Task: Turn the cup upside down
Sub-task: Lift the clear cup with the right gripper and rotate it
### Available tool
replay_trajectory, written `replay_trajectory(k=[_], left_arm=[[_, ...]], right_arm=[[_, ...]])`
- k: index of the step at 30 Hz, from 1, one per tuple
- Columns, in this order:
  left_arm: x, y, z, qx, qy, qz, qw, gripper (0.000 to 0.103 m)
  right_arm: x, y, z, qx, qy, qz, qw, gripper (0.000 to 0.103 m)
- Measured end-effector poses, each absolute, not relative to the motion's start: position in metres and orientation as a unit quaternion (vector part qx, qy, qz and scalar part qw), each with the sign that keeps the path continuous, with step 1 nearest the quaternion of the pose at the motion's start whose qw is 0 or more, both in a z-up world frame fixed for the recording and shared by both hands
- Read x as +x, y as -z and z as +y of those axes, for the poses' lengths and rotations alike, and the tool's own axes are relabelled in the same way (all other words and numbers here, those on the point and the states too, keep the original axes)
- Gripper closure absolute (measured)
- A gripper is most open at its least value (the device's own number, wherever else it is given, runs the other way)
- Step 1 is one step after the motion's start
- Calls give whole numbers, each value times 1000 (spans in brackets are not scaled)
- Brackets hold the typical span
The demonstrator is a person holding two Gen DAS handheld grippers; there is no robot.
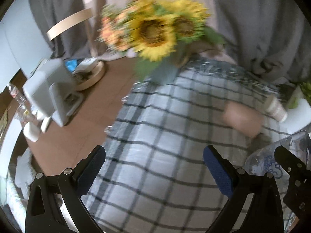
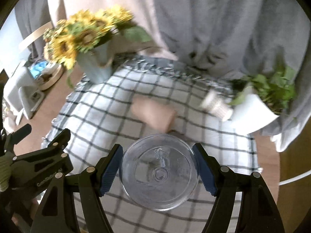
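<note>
A clear plastic cup (image 2: 158, 176) sits between the fingers of my right gripper (image 2: 158, 171), its round end facing the camera, held above the checked cloth (image 2: 97, 116). The blue pads (image 2: 111, 169) press its sides. In the left wrist view the same cup (image 1: 272, 161) shows at the lower right edge with a right gripper finger across it. My left gripper (image 1: 154, 171) is open and empty over the checked cloth (image 1: 155, 136); it also shows in the right wrist view (image 2: 40, 155) at the left.
A sunflower vase (image 2: 95, 68) stands at the cloth's far left. A pink block (image 2: 153, 112) lies mid-cloth. A paper cup (image 2: 216, 104) leans by a white plant pot (image 2: 252, 114). A white appliance (image 1: 48, 89) and round tray (image 1: 93, 77) sit on the brown table.
</note>
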State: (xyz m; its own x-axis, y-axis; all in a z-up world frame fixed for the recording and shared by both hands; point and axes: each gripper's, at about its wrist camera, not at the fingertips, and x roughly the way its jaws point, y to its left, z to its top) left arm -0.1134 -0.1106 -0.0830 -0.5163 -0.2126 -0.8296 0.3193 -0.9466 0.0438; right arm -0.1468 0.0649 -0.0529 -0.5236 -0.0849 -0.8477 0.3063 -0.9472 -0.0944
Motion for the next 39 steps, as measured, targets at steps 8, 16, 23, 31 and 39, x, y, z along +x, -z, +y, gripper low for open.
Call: replay_trajectory(k=[8,16,23,31,39], left_arm=[[-119,118,-155,493,849,59,178,0],[-108,141,-159,523,836,52,160,0],[-87,150,-161,539,828,45,148,0],[-70,157,-164,549,819,58,157,0],[-64,160,-164,552,816,61,159,0]], right_arm=[[-168,95,9,494,855,126,97,30],[-148,121,4,522,841,121,76,30],[-114,119,2,516,846,120,66,30],[-78,141,14,566,819,74,62,32],[-81,168,10,582,809,58,62,33]])
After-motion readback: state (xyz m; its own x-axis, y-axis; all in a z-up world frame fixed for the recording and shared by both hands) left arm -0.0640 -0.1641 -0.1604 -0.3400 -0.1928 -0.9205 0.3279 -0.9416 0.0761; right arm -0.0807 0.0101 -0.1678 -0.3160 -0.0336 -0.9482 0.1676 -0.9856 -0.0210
